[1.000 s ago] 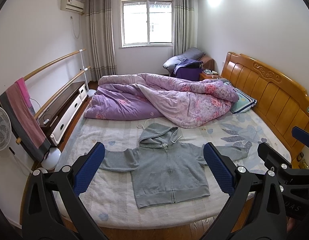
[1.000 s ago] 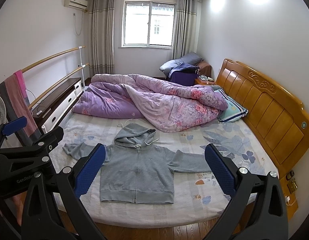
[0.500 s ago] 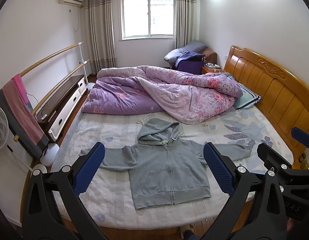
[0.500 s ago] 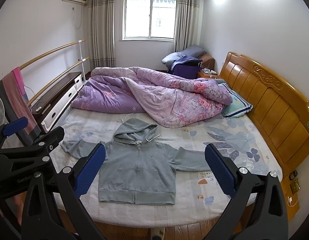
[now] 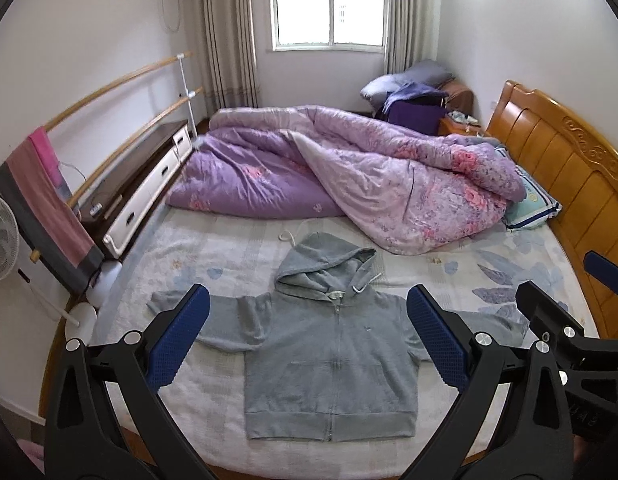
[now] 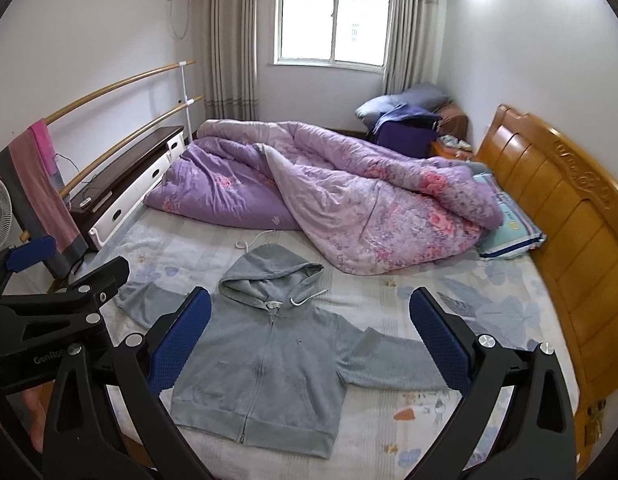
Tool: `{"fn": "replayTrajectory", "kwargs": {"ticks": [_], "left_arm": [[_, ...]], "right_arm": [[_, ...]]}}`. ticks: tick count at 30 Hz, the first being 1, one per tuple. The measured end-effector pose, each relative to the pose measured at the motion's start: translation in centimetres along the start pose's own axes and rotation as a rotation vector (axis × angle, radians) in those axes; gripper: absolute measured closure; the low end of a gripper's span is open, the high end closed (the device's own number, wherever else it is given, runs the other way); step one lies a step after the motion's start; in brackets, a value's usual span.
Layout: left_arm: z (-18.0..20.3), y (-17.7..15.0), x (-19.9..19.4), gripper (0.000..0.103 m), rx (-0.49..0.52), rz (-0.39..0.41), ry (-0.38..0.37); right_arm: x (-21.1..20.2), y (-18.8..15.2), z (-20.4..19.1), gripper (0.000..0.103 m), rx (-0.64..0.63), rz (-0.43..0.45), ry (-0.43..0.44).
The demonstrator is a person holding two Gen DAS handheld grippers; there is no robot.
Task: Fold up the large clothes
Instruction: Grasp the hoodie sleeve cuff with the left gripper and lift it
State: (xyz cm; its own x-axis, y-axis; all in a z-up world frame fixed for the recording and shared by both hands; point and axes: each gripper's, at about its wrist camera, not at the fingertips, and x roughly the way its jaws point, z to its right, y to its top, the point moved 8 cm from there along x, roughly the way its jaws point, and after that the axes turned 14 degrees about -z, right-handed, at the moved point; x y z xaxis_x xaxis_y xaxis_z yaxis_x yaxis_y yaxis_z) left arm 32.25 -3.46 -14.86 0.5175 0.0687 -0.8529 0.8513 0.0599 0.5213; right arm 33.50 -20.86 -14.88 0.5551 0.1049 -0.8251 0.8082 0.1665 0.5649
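Grey hoodie [image 5: 329, 356] lies flat on the bed [image 5: 213, 256], below and ahead of my jaws. Left gripper [image 5: 309, 340] and right gripper [image 6: 311, 344] are both wide apart, holding nothing. I think a pinch could catch the sheet underneath too.

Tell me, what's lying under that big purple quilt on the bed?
The purple quilt rests on the pale floral sheet, and a light blue pillow pokes out at the headboard end. Whatever else it covers is hidden. The grey hoodie lies apart, not under it.
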Motion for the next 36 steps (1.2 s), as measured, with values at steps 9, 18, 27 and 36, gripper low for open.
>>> {"fn": "replayTrajectory", "kwargs": {"ticks": [9,18,27,36], "left_arm": [[-0.5,3.4,9.3,0.005,-0.025,-0.138,0.045],[-7.5,3.3,20.6,0.005,-0.044,-0.232,0.014],[-22.6,-1.5,35.4,0.005,-0.187,-0.404,-0.121],[-45.1,-8.3,48.0,0.005,-0.609,-0.459,-0.059]], "right_arm": [[9.4,2.8,-0.3,0.007,-0.025,-0.087,0.058],[19.5,2.9,-6.4,0.007,-0.064,-0.161,0.005],[32.3,-1.1,-15.9,0.008,-0.074,-0.291,0.023],[43.3,-4.4,-22.6,0.030,-0.041,-0.447,0.062]]}}
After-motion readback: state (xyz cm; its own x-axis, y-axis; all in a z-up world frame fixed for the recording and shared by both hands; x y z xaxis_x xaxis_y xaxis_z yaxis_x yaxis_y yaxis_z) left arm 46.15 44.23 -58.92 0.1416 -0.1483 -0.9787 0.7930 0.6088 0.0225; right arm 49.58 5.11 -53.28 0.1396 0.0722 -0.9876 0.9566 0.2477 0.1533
